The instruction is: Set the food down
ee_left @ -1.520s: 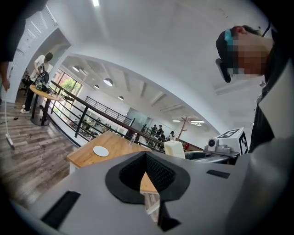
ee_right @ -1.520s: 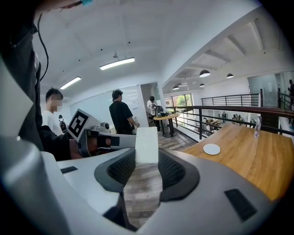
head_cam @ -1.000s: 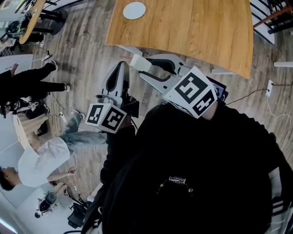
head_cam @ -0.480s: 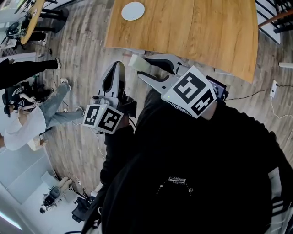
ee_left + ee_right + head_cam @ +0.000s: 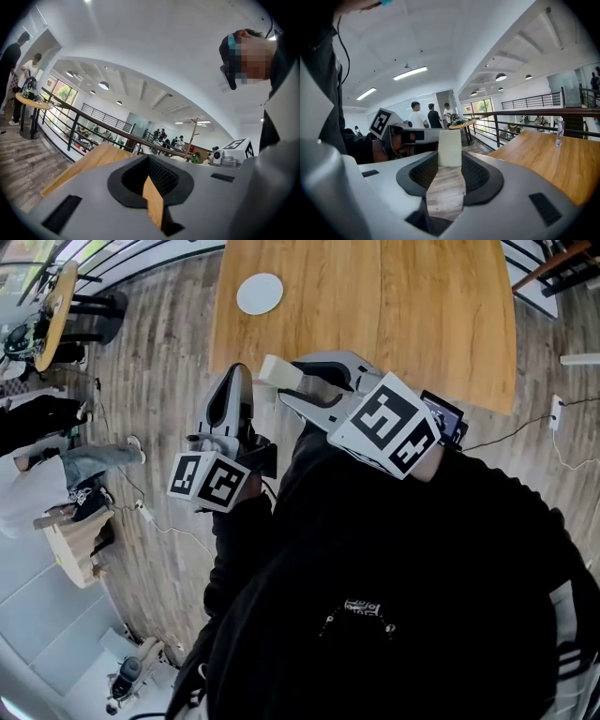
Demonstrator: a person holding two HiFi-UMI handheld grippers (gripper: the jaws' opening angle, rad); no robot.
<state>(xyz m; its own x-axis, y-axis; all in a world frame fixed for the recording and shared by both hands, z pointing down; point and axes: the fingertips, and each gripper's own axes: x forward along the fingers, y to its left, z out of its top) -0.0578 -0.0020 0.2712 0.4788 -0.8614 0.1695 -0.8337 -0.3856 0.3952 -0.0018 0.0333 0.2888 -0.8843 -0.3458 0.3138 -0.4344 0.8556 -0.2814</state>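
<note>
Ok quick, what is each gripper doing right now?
Left gripper: closed, nothing in it.
Right gripper: closed on the pale food block.

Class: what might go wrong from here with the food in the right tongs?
The pale food block sits only at the tips of the right tongs, so it might slip and fall by the table edge.
The white plate lies close to the table's side edge; a nudge might push it off.
</note>
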